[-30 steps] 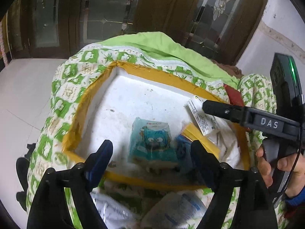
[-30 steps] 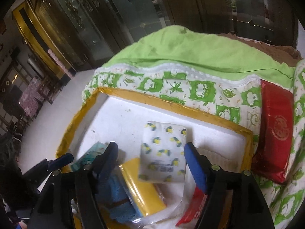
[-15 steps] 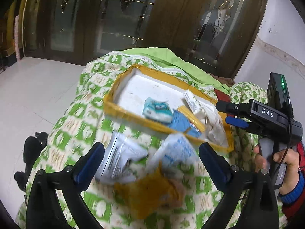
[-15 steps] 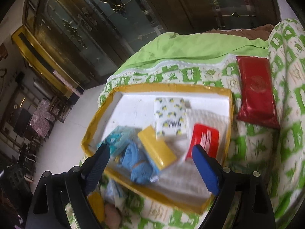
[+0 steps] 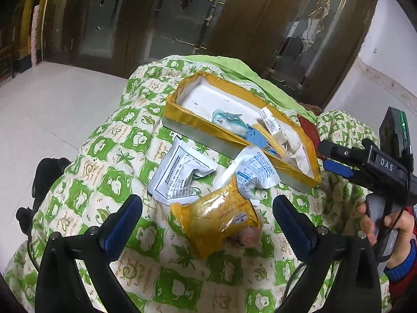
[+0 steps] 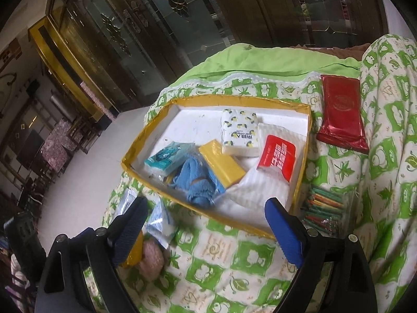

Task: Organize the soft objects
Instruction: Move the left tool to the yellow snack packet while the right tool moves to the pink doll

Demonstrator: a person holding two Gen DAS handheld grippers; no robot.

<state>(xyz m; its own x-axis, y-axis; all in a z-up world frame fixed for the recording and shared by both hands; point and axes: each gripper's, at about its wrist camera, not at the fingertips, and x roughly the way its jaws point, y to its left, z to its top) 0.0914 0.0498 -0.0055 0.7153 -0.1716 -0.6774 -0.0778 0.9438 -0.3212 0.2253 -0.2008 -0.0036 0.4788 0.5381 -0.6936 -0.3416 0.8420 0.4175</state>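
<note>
A soft green-and-white printed cloth quilt (image 5: 109, 140) covers the surface, matt and lightly wrinkled. The shallow white foam tray (image 6: 305, 120) is edged in glossy yellow tape. On the quilt a crinkled yellow plastic cracker packet (image 5: 221, 221) shines, beside a white papery desiccant sachet (image 5: 256, 172). Inside the tray lies a ribbed blue cloth (image 6: 195, 180), matt. A glossy red foil-like pack (image 6: 341, 114) reflects light.

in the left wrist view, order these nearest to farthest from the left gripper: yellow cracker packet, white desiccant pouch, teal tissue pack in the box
1. Yellow cracker packet, on the quilt just ahead of the open left gripper.
2. White desiccant pouch, beyond it, against the box's near wall.
3. Teal tissue pack, farthest, inside the yellow-taped box.
</note>
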